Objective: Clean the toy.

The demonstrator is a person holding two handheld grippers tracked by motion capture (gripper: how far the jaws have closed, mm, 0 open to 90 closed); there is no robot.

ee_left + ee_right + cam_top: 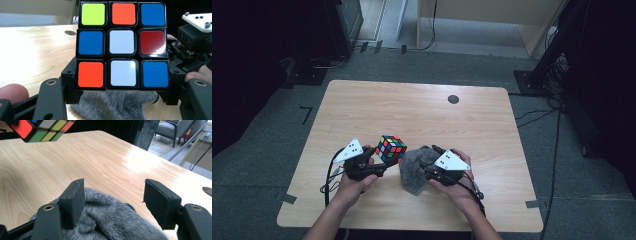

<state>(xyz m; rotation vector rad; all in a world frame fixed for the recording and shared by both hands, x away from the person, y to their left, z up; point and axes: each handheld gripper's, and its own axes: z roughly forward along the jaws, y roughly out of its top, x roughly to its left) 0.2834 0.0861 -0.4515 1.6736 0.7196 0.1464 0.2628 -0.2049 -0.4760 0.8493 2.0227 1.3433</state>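
A scrambled Rubik's cube [391,148] is held just above the table, a corner of it over a crumpled grey cloth [413,169]. My left gripper [381,161] is shut on the cube. In the left gripper view the cube [122,45] sits between the two black jaws, showing a face with white, blue, orange, red and yellow stickers, and the cloth [112,105] lies beneath. My right gripper [432,159] stands open over the cloth [107,220], a jaw on each side of it. A corner of the cube [40,130] shows at the top left of the right gripper view.
The light wooden table [422,115] has a small dark round hole [453,99] near its far edge. Beyond the table lie grey floor, cables and dark equipment stands. The right gripper's body [195,37] shows to the right of the cube.
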